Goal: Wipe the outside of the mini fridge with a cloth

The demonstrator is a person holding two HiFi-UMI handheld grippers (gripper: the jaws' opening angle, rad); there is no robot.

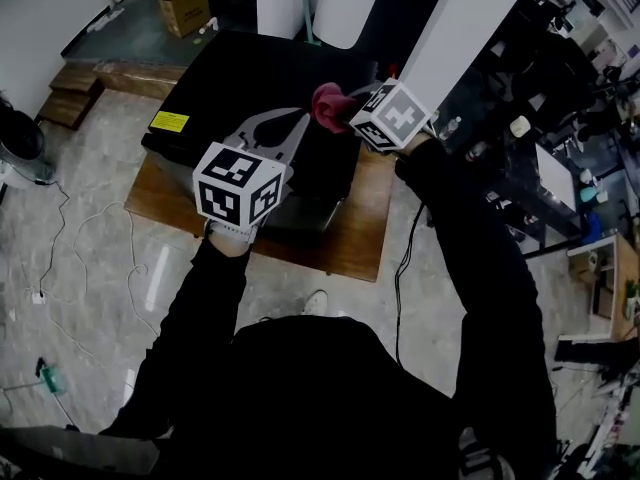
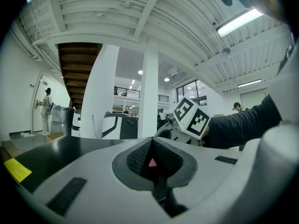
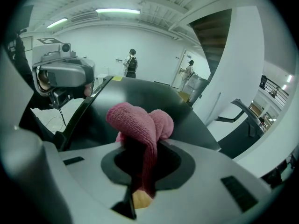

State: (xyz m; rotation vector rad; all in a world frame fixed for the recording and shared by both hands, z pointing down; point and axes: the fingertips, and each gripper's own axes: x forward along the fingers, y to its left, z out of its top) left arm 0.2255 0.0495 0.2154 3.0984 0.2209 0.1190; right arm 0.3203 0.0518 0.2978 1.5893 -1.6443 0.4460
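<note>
The black mini fridge [image 1: 230,78] lies on a low wooden platform [image 1: 345,243], with a yellow label [image 1: 169,121] near its left edge. My right gripper [image 1: 347,105] is shut on a bunched pink cloth [image 1: 327,104], which it holds over the fridge's right part. In the right gripper view the cloth [image 3: 140,120] bulges out of the gripper [image 3: 145,146] above the black surface [image 3: 140,90]. My left gripper [image 1: 298,120] hovers over the fridge just left of the cloth. Its jaws [image 2: 152,143] look shut, with nothing between them. The fridge top [image 2: 60,146] lies below them.
A cardboard box [image 1: 183,6] stands on the floor behind the fridge. White columns [image 1: 470,18] rise at the back, and cluttered desks [image 1: 590,188] fill the right side. A white cable [image 1: 95,228] trails over the floor at left. Two people [image 3: 131,62] stand far off.
</note>
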